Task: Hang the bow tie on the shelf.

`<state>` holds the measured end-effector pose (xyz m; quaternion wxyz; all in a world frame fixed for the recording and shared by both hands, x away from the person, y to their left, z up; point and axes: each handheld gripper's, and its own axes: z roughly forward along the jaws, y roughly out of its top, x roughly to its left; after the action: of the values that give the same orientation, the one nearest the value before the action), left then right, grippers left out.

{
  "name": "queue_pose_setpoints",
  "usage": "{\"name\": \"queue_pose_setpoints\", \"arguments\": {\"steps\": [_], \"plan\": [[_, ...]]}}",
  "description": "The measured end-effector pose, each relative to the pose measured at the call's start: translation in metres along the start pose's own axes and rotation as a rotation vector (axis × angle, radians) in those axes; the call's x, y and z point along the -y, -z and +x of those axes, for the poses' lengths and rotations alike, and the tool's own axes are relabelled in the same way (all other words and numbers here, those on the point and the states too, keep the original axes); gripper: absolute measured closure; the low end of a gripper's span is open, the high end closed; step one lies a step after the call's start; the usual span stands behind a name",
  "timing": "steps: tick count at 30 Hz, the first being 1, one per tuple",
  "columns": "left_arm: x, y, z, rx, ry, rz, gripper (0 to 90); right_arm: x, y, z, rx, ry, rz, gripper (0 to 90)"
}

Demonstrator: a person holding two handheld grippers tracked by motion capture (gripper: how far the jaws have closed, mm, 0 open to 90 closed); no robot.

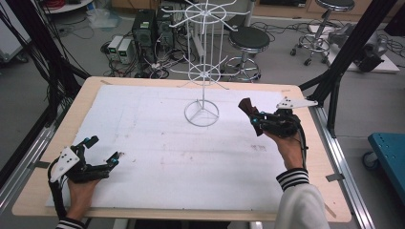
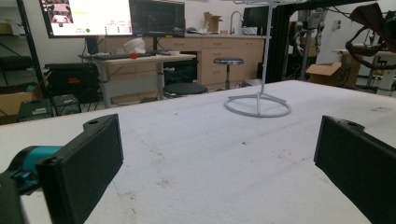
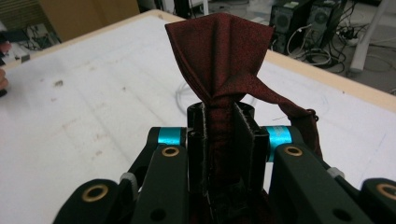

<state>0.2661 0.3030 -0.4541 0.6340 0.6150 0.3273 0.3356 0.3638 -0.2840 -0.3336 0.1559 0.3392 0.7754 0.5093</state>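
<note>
White wire rack point(image 1: 203, 62) stood mid-counter point(image 1: 157, 143); right of it, right tongs point(image 1: 254, 119) clamped on dark-red cloth point(image 3: 219, 51); left tongs point(image 1: 102, 151) spread wide, nothing held.

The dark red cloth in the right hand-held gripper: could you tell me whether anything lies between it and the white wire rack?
Nothing visible does. The right hand-held gripper is shut on the dark red cloth to the right of the white wire rack, and only bare white table cover lies between them. The left hand-held gripper is open, far off.

Wire rack point(image 1: 203, 67) stands on table point(image 1: 95, 100), about 12 o'clock from centre. Left gripper point(image 1: 102, 152) at 8 o'clock; right gripper point(image 1: 255, 121) at 3 o'clock, probably lifted, cloth point(image 1: 249, 112) between its jaws.
</note>
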Motion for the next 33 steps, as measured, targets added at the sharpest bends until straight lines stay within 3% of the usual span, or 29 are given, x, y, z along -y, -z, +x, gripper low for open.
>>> {"name": "queue_pose_setpoints", "arguments": {"steps": [1, 14, 33], "plan": [[0.0, 0.0, 0.0, 0.0, -0.001, 0.0, 1.7, -0.004, 0.0, 0.002, -0.001, 0.008, -0.024, 76.5], [0.0, 0.0, 0.0, -0.002, 0.002, 0.001, 1.7, -0.033, 0.002, 0.014, -0.018, 0.015, -0.093, 76.5], [0.0, 0.0, 0.0, -0.001, 0.001, 0.0, 1.7, -0.07, -0.016, 0.035, 0.023, 0.043, -0.16, 76.4]]}}
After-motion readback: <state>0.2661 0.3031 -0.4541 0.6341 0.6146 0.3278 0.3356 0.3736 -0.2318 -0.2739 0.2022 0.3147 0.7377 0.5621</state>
